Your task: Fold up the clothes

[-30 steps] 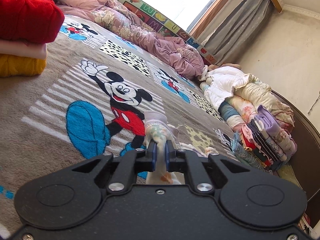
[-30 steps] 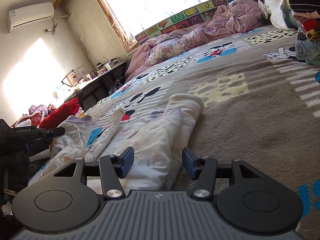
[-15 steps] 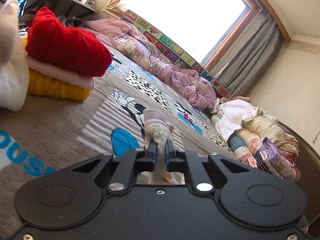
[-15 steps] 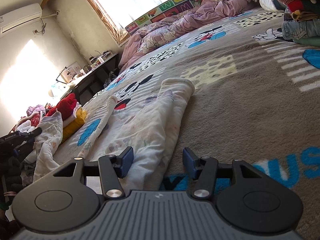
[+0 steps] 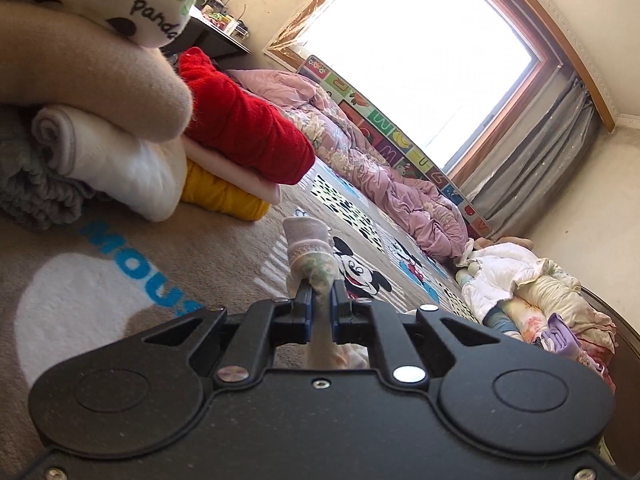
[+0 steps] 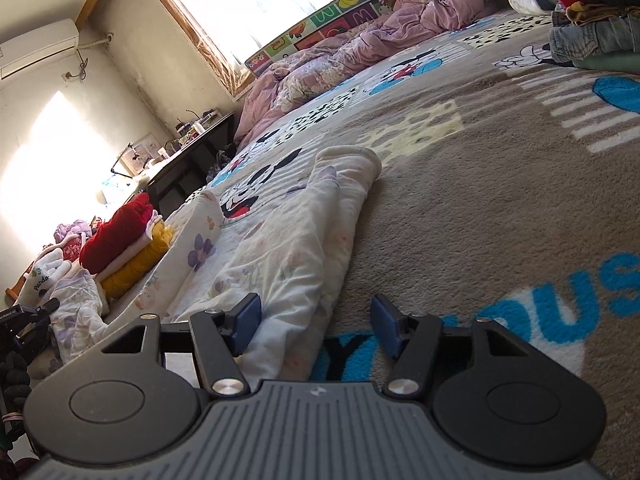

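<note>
1. Garment: a pale floral piece lying long across the blanket, one narrow limb ending in a cuff; whether it is a top or trousers I cannot tell.
2. Left gripper: jaws closed on that cuff, which sticks up bunched between the blue pads.
3. Right gripper: jaws apart, low over the near end of the garment, with the edge of the cloth lying between them and nothing pinched.
4. Step in hand, as I judge it: carrying the held cuff across to lay one part of the garment over another. To do it well, keep the pinch firm, lift only enough that the cloth clears the blanket, and pull evenly so the limb lands straight and flat, not twisted. The right gripper could pin or take the near edge so the body does not drag.
5. Left view only: the pinch itself, close up, and the folded stack right beside it, red on pink on yellow, with a plush toy marked "panda" above.
6. Right view only: the whole lie of the garment, its far rounded end, and the left gripper small at the left edge with floral cloth hanging from it.
</note>
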Demonstrator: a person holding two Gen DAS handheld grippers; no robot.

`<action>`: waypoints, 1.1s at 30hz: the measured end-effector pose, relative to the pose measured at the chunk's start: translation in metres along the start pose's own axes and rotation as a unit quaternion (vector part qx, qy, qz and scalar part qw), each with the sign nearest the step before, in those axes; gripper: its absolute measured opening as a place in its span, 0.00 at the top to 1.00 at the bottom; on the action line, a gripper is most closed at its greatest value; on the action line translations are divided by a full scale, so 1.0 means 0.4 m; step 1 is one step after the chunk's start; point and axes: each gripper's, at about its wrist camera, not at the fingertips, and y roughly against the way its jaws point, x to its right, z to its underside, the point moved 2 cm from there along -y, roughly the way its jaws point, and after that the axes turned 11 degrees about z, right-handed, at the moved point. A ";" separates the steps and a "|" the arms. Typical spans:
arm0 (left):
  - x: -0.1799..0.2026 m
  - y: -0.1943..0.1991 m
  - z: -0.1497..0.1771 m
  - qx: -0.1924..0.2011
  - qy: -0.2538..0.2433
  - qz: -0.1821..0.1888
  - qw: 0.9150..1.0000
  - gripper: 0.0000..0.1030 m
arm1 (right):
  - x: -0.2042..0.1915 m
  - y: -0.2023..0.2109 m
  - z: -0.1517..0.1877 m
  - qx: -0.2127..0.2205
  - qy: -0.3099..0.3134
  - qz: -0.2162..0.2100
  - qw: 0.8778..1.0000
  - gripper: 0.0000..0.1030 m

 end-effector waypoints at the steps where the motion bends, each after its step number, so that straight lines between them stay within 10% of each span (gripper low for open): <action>1: -0.005 0.007 0.003 0.002 0.003 -0.004 1.000 0.94 | -0.001 0.000 0.001 0.001 0.002 0.001 1.000 0.40; 24: -0.138 0.079 0.082 -0.002 0.062 -0.125 0.990 0.94 | -0.007 0.008 0.013 0.013 0.011 0.006 1.000 0.40; 33: -0.115 0.076 0.089 0.001 0.008 -0.190 0.982 0.74 | -0.005 0.010 0.014 0.015 0.010 0.004 1.000 0.39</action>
